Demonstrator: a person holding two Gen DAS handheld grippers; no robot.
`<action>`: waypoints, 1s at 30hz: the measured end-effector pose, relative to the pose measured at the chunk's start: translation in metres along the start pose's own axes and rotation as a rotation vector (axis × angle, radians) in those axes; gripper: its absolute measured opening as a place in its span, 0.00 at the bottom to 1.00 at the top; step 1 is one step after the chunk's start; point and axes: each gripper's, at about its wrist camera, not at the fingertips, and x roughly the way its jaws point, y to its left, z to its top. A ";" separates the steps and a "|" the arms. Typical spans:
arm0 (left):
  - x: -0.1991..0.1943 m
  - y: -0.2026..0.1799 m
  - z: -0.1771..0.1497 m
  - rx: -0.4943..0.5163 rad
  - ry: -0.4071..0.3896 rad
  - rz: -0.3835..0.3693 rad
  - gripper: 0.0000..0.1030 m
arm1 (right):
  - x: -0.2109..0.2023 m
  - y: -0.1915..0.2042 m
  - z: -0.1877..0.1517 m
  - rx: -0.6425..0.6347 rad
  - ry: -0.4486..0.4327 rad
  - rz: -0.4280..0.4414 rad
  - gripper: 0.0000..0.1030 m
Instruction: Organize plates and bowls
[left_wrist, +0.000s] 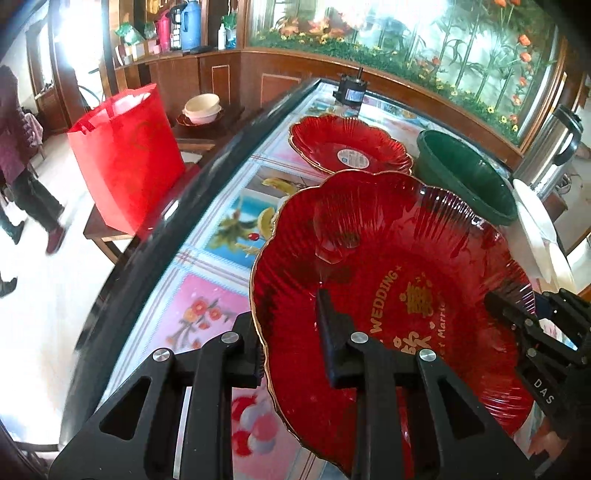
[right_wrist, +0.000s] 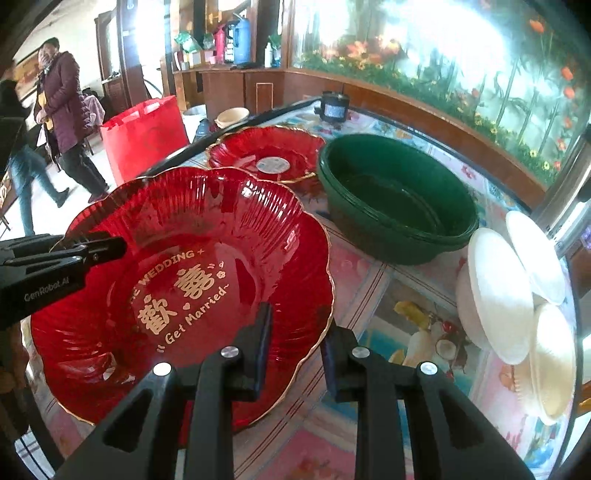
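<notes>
Red glass fills both views: each pair of tongs is clamped on the rim of one scalloped red plate (right_wrist: 177, 280) with gold lettering. The left gripper (left_wrist: 291, 332) has its jaws nearly closed across the plate's edge at about 8 o'clock, one finger under the rim and one over the ribbed inside. The right gripper (right_wrist: 295, 347) pinches the opposite edge at about 4 o'clock, its jaws likewise narrow with the gold-trimmed rim between them. The plate seems to hang tilted just above the table (right_wrist: 399, 295) rather than resting flat, though its underside is hidden. At 12 o'clock from the held plate, near but apart, lies a second red plate (right_wrist: 266, 155) with a round label in its middle. At 2 o'clock sits a green bowl (right_wrist: 395, 199), and further round at 3 o'clock a cluster of white bowls (right_wrist: 498, 291) leans on edge. Judging from this, sorting is at an early stage: no red plates are stacked yet, and the held one probably belongs on its twin; the white bowls remain loose.
</notes>
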 end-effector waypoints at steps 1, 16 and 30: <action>-0.005 0.003 -0.002 -0.003 -0.005 -0.005 0.23 | -0.005 0.002 -0.001 -0.002 -0.009 0.002 0.25; -0.029 0.043 -0.054 -0.031 -0.003 0.009 0.23 | -0.023 0.054 -0.033 -0.063 0.009 0.046 0.26; -0.017 0.056 -0.071 -0.053 -0.005 0.013 0.23 | 0.002 0.064 -0.045 -0.091 0.096 0.078 0.30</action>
